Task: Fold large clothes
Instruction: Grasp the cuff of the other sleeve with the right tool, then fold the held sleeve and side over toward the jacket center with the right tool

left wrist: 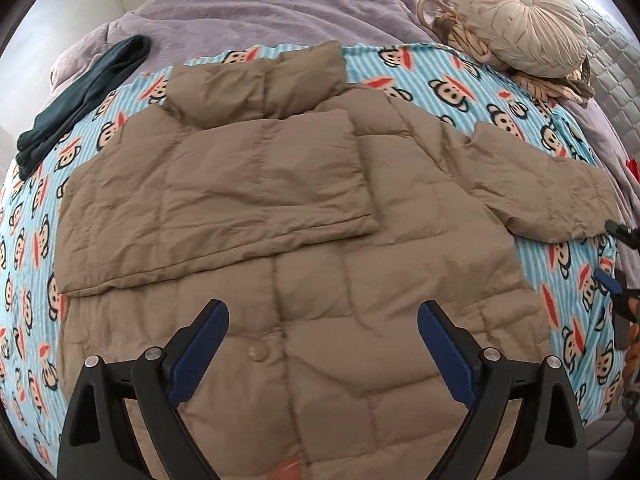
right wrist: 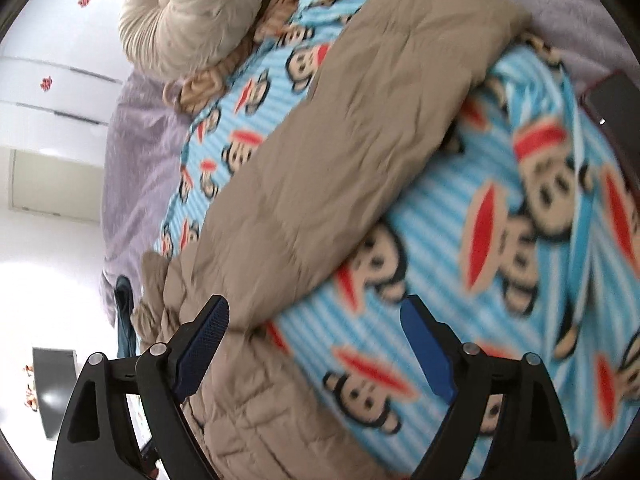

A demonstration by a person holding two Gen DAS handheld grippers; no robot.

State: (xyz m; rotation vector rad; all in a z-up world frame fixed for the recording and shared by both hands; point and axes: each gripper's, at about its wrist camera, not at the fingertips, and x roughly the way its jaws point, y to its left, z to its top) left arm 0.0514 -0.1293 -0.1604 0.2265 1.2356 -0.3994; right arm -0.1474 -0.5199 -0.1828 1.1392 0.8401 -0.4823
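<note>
1. Left wrist view: the left gripper (left wrist: 322,322) hangs over the near part of a tan quilted jacket (left wrist: 360,300), its jaws wide apart with nothing between them but the fabric below; they do not press on it.
2. The jacket lies flat on a blue striped blanket (left wrist: 460,80) printed with cartoon monkey faces, which covers a bed with a lilac bedspread (left wrist: 280,8). Its collar (left wrist: 256,80) points to the far side.
3. The jacket's left sleeve (left wrist: 224,200) is folded across the chest, while the right sleeve (left wrist: 540,188) stretches out to the right, its cuff near the blanket's edge.
4. A dark teal garment (left wrist: 80,100) lies at the far left, partly on the blanket. A round beige pleated cushion (left wrist: 520,20) sits at the far right.
5. The right gripper (left wrist: 618,256) shows at the right edge, just beside the sleeve cuff.
6. Right wrist view, somewhat blurred: the right gripper (right wrist: 316,320) hovers with jaws apart, holding nothing; the left finger (right wrist: 204,344) is over the tan jacket (right wrist: 340,152), the right one over the blanket (right wrist: 460,240).
7. The cushion (right wrist: 188,16) lies far left, and a dark flat phone-like object (right wrist: 616,108) rests at the right on the blanket.
</note>
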